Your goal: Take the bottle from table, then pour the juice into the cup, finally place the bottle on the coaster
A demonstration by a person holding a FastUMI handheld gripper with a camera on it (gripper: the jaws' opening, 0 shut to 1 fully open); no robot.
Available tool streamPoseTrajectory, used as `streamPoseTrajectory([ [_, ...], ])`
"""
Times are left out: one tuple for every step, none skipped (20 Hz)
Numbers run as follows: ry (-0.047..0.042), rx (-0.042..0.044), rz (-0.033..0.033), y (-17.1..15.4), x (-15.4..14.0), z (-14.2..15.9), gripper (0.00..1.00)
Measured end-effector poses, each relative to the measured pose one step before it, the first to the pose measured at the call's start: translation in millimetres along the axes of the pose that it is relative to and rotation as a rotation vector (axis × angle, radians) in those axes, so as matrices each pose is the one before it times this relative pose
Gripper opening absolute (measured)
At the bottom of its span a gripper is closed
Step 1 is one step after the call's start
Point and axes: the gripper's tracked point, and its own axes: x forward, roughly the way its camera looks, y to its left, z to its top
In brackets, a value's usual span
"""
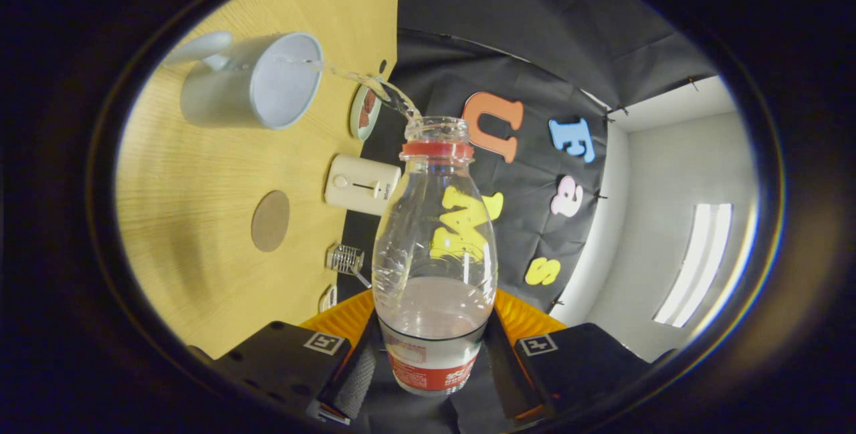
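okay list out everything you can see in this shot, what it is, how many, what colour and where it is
bottle: one, clear plastic with a red neck ring and red label, clamped between the fingers, tipped toward the cup, part full of pale liquid
stream of liquid: one, clear, running from the bottle's mouth into the cup
cup: one, white with a handle, on the table beyond the bottle
coaster: one, round, brown, on the table beside the bottle
small dish: one, pale rim with something reddish inside, near the cup
white box-shaped device: one, at the table's far edge
small wire basket: one, metal, at the table's edge
table: one, light wood
hand-held gripper: one, both fingers pressing the bottle's lower body
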Motion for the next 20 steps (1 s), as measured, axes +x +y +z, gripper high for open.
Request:
streamPoseTrajectory([
  [-0.00061, -0.00575, -0.00466, -1.42, 0.86, -0.05, 0.8],
  [0.00091, -0.00581, -0.00344, -1.19, -0.01, -0.19, 0.8],
  [-0.00207, -0.0032, -0.0041, -1.05, -0.25, 0.86, 0.8],
  [-0.0001, -0.00461, 0.0, 0.04, 0.02, -0.27, 0.8],
  [-0.00102, -0.00739, -0.00177, -1.79, 1.05, -0.61, 0.8],
  [0.00095, -0.00936, -0.00356, -1.76, -0.09, -0.19, 0.8],
  [0.00309, -0.00538, -0.00247, -0.87, 0.32, -0.98, 0.8],
  [0.00226, 0.00001, 0.00019, 0.05, 0.41, -0.76, 0.8],
  [0.00272, -0.00312, 0.00217, 0.67, 0.08, -0.23, 0.8],
  [0.00105, -0.00677, -0.00176, -1.06, 0.57, -0.47, 0.8],
  [0.00277, -0.01121, -0.00384, -1.85, 0.1, -0.68, 0.8],
  [0.00249, -0.00964, -0.00311, -1.99, -0.07, -0.68, 0.8],
  [0.00097, -0.0034, -0.00285, -0.72, 0.82, -0.56, 0.8],
  [-0.00144, -0.00168, -0.00158, -0.32, 0.2, -0.06, 0.8],
  [-0.00269, -0.00544, -0.00089, -0.94, -0.4, 1.42, 0.8],
  [-0.00126, -0.00905, -0.00395, -1.94, -0.63, 0.64, 0.8],
  [-0.0023, -0.013, -0.00099, -2.34, -1.81, 0.76, 0.8],
  [-0.00167, -0.01171, -0.00109, -2.78, 1.07, 0.06, 0.8],
  [0.00199, -0.01157, -0.00492, -0.91, 0.38, -0.03, 0.8],
  [-0.00005, -0.00903, -0.00464, -2.13, -1.39, 0.5, 0.8],
])
